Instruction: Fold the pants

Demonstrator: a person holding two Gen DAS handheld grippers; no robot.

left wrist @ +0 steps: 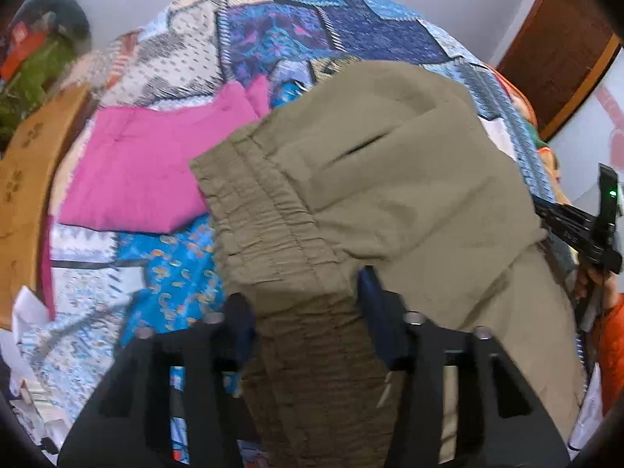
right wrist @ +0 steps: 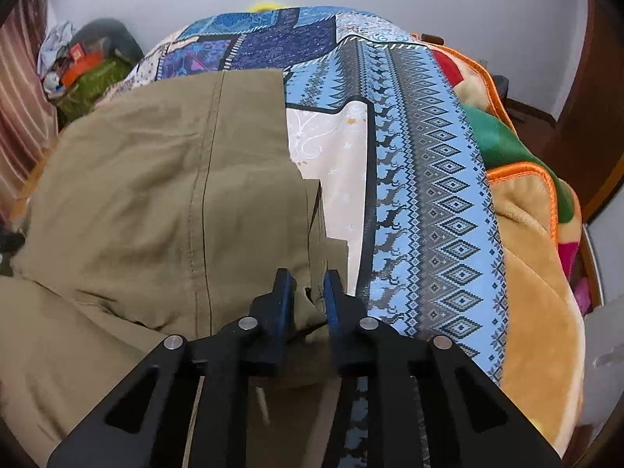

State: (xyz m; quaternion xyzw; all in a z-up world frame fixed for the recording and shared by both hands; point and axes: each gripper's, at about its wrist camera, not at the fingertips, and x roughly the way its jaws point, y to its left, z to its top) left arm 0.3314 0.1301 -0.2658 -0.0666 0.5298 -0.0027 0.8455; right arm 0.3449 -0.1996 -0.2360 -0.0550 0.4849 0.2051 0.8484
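Observation:
Olive-khaki pants (left wrist: 390,179) lie partly folded on a patchwork bed cover. My left gripper (left wrist: 304,292) is shut on the gathered elastic waistband (left wrist: 273,234), which runs between its fingers. In the right wrist view the pants (right wrist: 156,179) fill the left half, with a leg seam running down the middle. My right gripper (right wrist: 308,284) is shut on a bunched edge of the pants fabric near the leg hems. The right gripper also shows at the right edge of the left wrist view (left wrist: 585,230).
A folded pink garment (left wrist: 144,171) lies left of the pants. The blue patchwork cover (right wrist: 421,179) spans the bed. A tan, green and orange-trimmed blanket (right wrist: 534,253) lies at the right. A wooden headboard (left wrist: 27,202) is at left, a door (left wrist: 557,43) at right.

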